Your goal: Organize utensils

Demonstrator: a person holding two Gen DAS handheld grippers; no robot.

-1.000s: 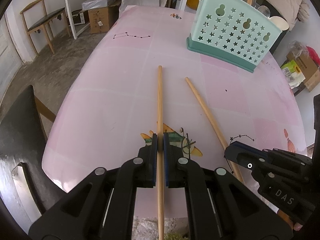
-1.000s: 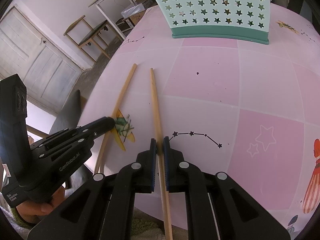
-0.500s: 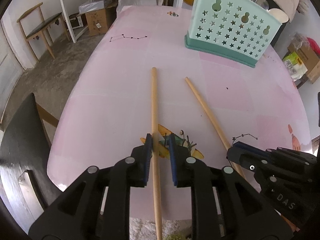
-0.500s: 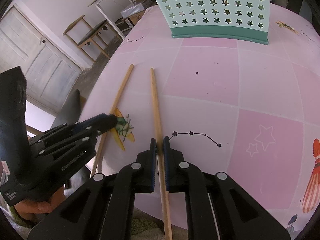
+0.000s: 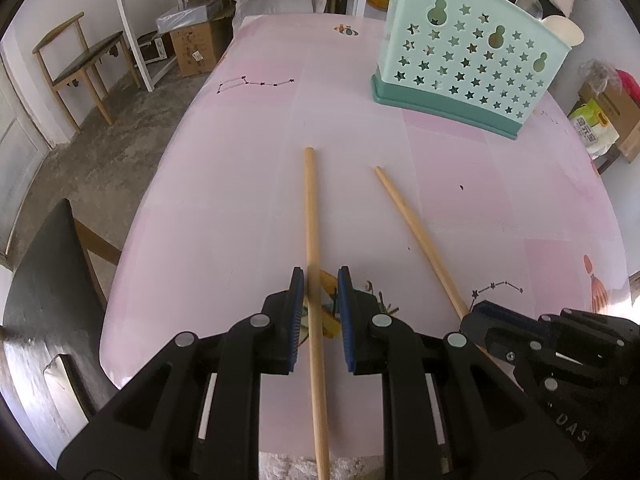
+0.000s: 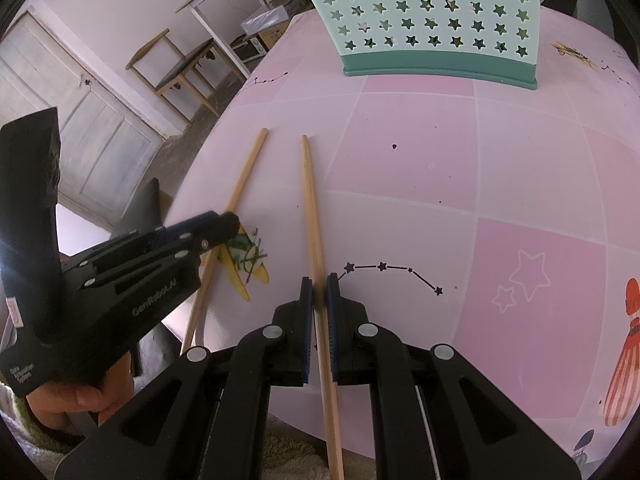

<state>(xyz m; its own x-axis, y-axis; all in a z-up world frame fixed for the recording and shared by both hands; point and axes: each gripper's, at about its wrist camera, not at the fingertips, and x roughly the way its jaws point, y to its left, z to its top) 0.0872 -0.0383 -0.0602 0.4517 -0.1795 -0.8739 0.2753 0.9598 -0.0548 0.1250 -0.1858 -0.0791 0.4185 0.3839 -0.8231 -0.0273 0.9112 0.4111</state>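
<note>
Two long wooden sticks lie side by side on the pink table point(image 5: 240, 184). My left gripper point(image 5: 320, 280) is open, its pads on either side of the left stick point(image 5: 310, 216) without touching it. My right gripper point(image 6: 319, 288) is shut on the right stick point(image 6: 310, 200), which also shows in the left wrist view point(image 5: 412, 220). The mint-green utensil holder point(image 5: 464, 68) with star holes stands at the far end of the table, with several wooden handles and a spoon in it; it also shows in the right wrist view point(image 6: 432, 20).
The near table edge runs just under both grippers. A dark chair point(image 5: 44, 300) stands at the left edge of the table. A wooden chair point(image 5: 80, 68), a white table point(image 5: 132, 36) and cardboard boxes point(image 5: 196, 48) are on the floor beyond.
My left gripper has opened and let go of the left stick, which now lies loose between its pads. My right gripper has stayed shut on the right stick.
</note>
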